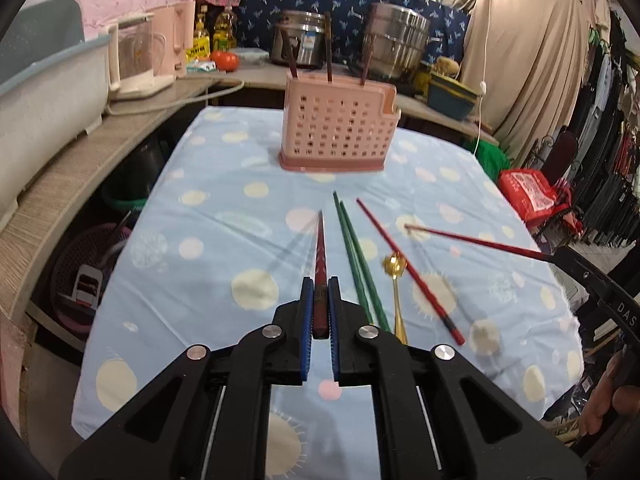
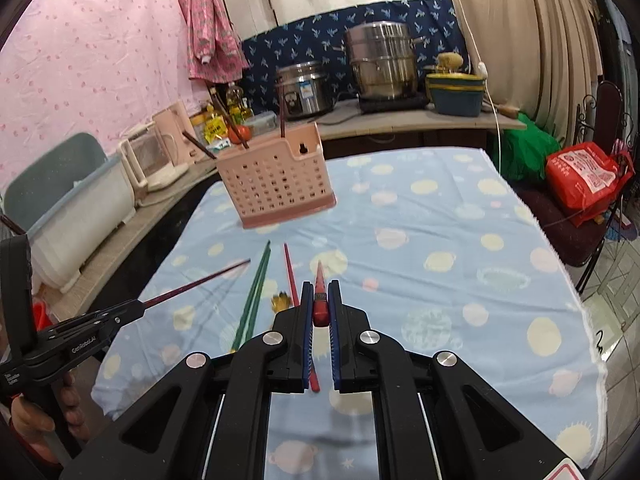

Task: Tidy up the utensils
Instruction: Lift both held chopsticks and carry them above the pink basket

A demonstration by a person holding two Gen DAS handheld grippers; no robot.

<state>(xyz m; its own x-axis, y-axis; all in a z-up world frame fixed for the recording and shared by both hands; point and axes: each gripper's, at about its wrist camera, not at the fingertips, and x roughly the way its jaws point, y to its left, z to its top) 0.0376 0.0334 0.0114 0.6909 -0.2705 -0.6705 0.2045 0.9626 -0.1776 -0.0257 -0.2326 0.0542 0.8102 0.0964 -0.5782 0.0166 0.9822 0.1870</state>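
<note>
Two chopsticks up at once: the left gripper (image 1: pixel 321 300) has its fingers (image 1: pixel 307 300) closed on a dark red patterned chopstick (image 1: pixel 320 256), clamped near the thick butt end w/ the long tapered part running straight out ahead toward the pink holder (image 1: pixel 334 128); the right gripper (image 2: pixel 321 300) is likewise closed on a bright red chopstick (image 2: pixel 320 280), pinched at about mid-length, tip forward and tail trailing back under the fingers. Both sticks look clear of the blue dotted cloth on the worktop (image 1: pixel 200 240), though the gap can't be judged exactly. Handling, as a judgement: light, stiff, thin, prob. lacquer-slick, so liable to swivel or slide betw. flat pads; a hold nearer the thick end, as on the left, leaves max length free to drop into a slot but makes the tip wander, while the mid-length hold on the right is steadier. Not fragile; no hard squeeze needed. Left on the cloth: a green pair (image 1: pixel 356 260) lying side by side, a gold spoon (image 1: pixel 396 280) just right of them, and one more red chopstick (image 1: pixel 408 272) beyond the spoon, all betw. the grippers and the holder. The holder stands upright at the far end, three dark sticks (image 1: pixel 329 48) already poking out of its top. Its slotted top looks narrow, so tips need lining up first.
</note>
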